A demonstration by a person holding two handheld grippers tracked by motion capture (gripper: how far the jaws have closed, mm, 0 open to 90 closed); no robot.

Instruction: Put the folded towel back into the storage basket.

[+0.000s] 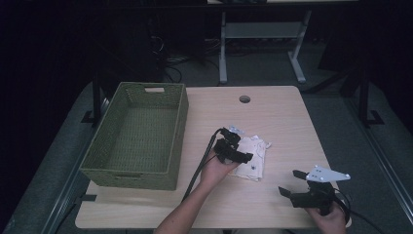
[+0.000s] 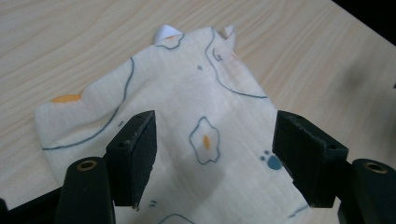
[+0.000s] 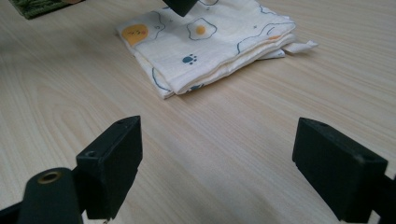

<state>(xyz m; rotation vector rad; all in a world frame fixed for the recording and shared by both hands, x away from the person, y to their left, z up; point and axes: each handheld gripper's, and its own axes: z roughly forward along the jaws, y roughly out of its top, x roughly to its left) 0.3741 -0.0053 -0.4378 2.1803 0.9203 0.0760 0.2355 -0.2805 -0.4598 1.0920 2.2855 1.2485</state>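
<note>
A folded cloth (image 1: 253, 157), cream with fried-egg and paw-print motifs, was seen lying flat on the wooden bench (image 1: 272, 112), right of its centre and well apart from the green woven basket (image 1: 137, 136) that stood on the bench's left half. The left hand-held gripper (image 1: 233, 144) was held directly over the cloth, gripped from below by the person's left hand (image 1: 216, 170). In the left gripper view its two black jaws were shown spread wide apart, one to each side of an egg motif on the cloth (image 2: 187, 116), with nothing clamped between them; whether the pads were touching the fabric could not be told from that angle. The right hand-held gripper (image 1: 297, 183) was held near the bench's front right corner, clear of the cloth. In the right gripper view its jaws were likewise seen wide apart above bare wood, and the cloth (image 3: 205, 42) was seen farther off, folded into several layers, with a small white tag protruding at one corner.
</note>
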